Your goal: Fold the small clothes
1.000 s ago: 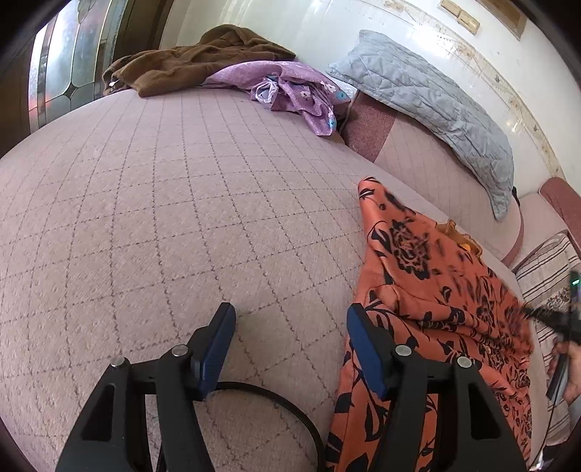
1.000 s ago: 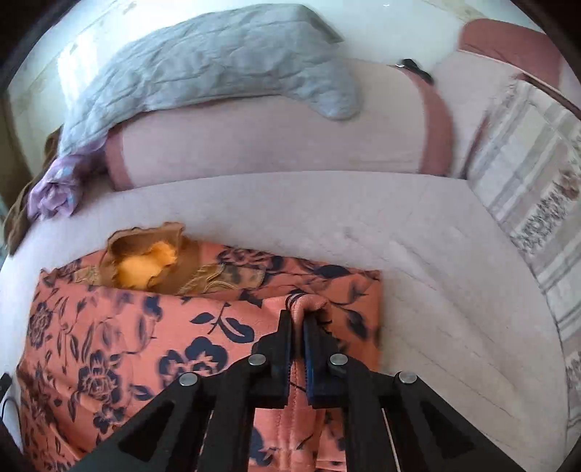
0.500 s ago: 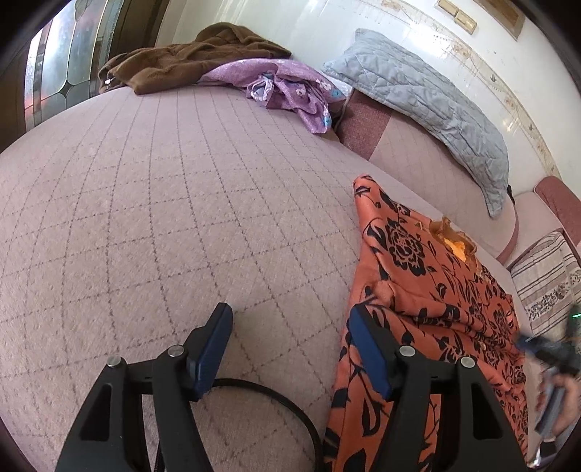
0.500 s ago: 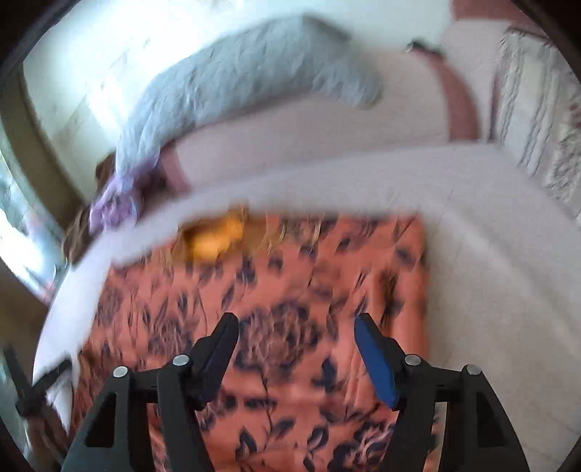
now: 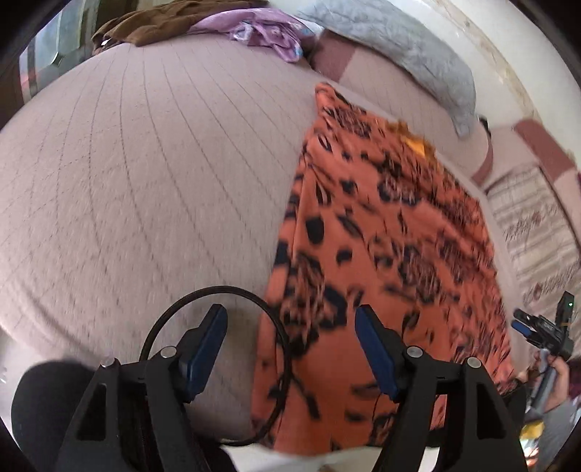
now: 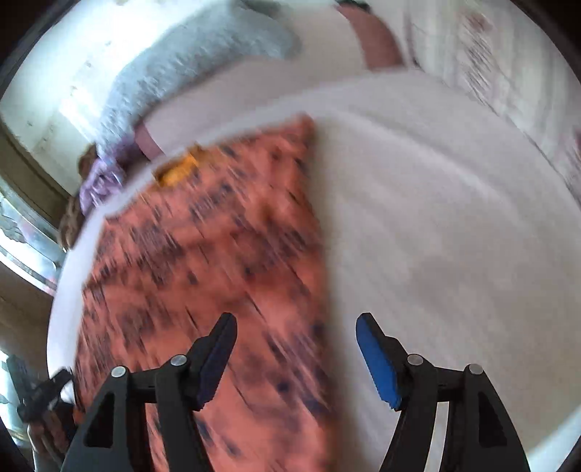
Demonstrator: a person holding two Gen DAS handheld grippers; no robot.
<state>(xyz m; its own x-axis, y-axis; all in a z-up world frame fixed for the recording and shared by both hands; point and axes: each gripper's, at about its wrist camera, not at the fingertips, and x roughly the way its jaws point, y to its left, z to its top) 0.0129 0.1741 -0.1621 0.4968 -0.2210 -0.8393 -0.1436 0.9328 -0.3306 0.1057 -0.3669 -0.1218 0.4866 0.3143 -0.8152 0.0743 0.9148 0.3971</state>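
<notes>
An orange garment with a black flower print (image 5: 392, 236) lies flat on the pink quilted bed, its near end at the bed's front edge. It shows blurred in the right wrist view (image 6: 218, 268). My left gripper (image 5: 290, 345) is open and empty over the garment's near left edge. My right gripper (image 6: 296, 348) is open and empty over the garment's near right edge. The right gripper also appears at the far right of the left wrist view (image 5: 537, 330).
A grey pillow (image 5: 399, 40) leans on the headboard. Purple (image 5: 265, 29) and brown (image 5: 174, 18) clothes lie at the bed's far end. A striped cushion (image 5: 533, 218) sits at the right. A black cable (image 5: 218, 326) loops under the left gripper.
My right gripper has let go of the garment, opened and pulled back toward the bed's front edge. The garment now lies flat. My left gripper has also drawn back, still open.
</notes>
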